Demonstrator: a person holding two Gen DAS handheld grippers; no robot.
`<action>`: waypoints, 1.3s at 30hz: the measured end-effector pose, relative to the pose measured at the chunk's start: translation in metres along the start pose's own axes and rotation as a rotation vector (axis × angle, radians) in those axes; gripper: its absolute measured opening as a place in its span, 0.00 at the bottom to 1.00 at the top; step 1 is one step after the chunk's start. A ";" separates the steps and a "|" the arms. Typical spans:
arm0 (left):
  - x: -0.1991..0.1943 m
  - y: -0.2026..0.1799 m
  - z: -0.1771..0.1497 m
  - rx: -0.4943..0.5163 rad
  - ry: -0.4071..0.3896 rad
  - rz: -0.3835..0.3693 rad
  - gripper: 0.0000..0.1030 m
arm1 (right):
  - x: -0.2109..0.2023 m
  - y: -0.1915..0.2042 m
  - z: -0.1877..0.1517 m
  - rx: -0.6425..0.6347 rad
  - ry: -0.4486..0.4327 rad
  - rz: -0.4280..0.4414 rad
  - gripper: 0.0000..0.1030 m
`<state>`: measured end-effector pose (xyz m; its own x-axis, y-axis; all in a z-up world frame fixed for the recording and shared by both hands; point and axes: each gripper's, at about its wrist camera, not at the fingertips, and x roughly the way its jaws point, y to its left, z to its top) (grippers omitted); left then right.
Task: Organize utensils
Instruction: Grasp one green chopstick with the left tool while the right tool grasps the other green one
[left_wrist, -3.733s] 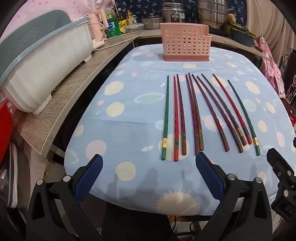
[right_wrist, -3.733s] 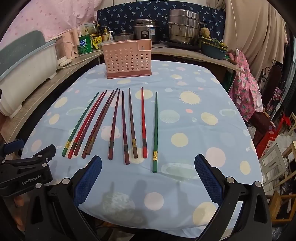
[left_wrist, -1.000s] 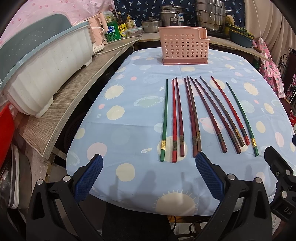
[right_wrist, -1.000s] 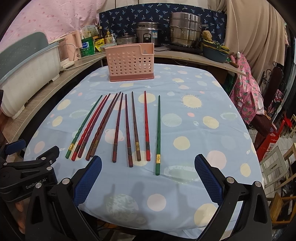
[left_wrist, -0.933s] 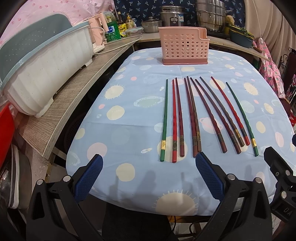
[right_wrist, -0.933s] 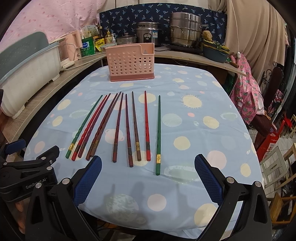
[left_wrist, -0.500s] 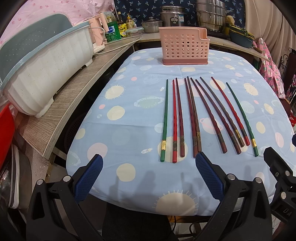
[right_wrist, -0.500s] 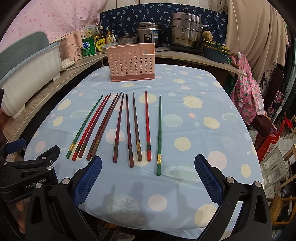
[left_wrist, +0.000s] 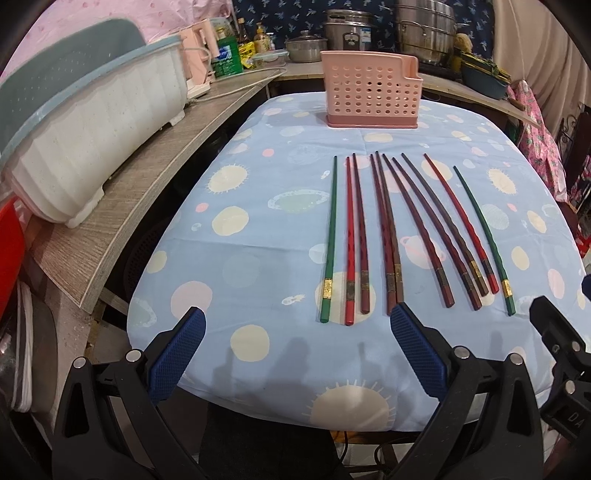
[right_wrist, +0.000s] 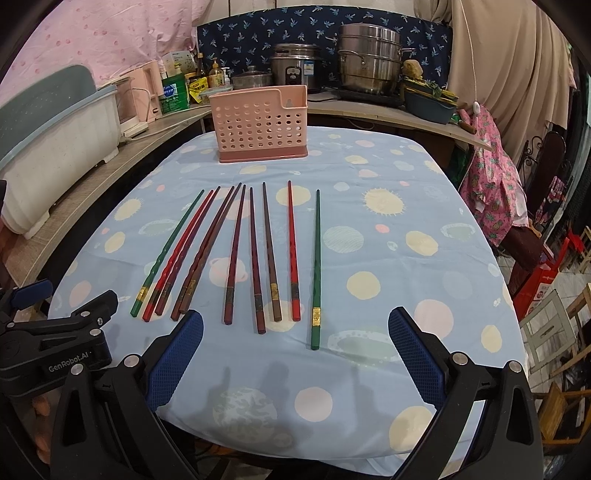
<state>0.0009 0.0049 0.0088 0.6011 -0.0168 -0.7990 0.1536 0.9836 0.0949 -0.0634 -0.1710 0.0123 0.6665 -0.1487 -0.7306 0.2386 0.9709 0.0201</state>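
Several chopsticks lie side by side on the blue dotted tablecloth (left_wrist: 258, 229), thick ends toward me: green ones at the outer sides (left_wrist: 330, 240) (right_wrist: 316, 269), red and dark brown ones between (left_wrist: 388, 236) (right_wrist: 255, 254). A pink perforated utensil basket (left_wrist: 369, 96) (right_wrist: 258, 123) stands upright at the far end of the table. My left gripper (left_wrist: 295, 332) is open and empty, just short of the chopsticks' near ends. My right gripper (right_wrist: 295, 332) is open and empty, near the ends of the right-hand chopsticks.
A wooden counter (left_wrist: 147, 177) runs along the left with a white and teal tub (left_wrist: 92, 122). Pots, bottles and a cooker (right_wrist: 295, 70) stand behind the basket. Pink cloth hangs over a chair (right_wrist: 495, 177) at the right.
Both grippers have crept slightly forward toward the chopsticks. Nothing on the table has moved.
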 end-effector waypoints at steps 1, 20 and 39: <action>0.004 0.005 0.001 -0.022 0.008 -0.008 0.93 | 0.001 -0.002 0.000 0.007 0.002 -0.001 0.93; 0.075 0.018 0.007 -0.066 0.111 -0.059 0.78 | 0.049 -0.034 0.015 0.072 0.050 -0.026 0.86; 0.085 0.012 0.009 -0.051 0.142 -0.089 0.43 | 0.092 -0.035 -0.001 0.082 0.179 0.026 0.31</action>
<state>0.0606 0.0141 -0.0524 0.4695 -0.0817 -0.8791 0.1586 0.9873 -0.0071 -0.0115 -0.2186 -0.0561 0.5388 -0.0810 -0.8385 0.2849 0.9542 0.0909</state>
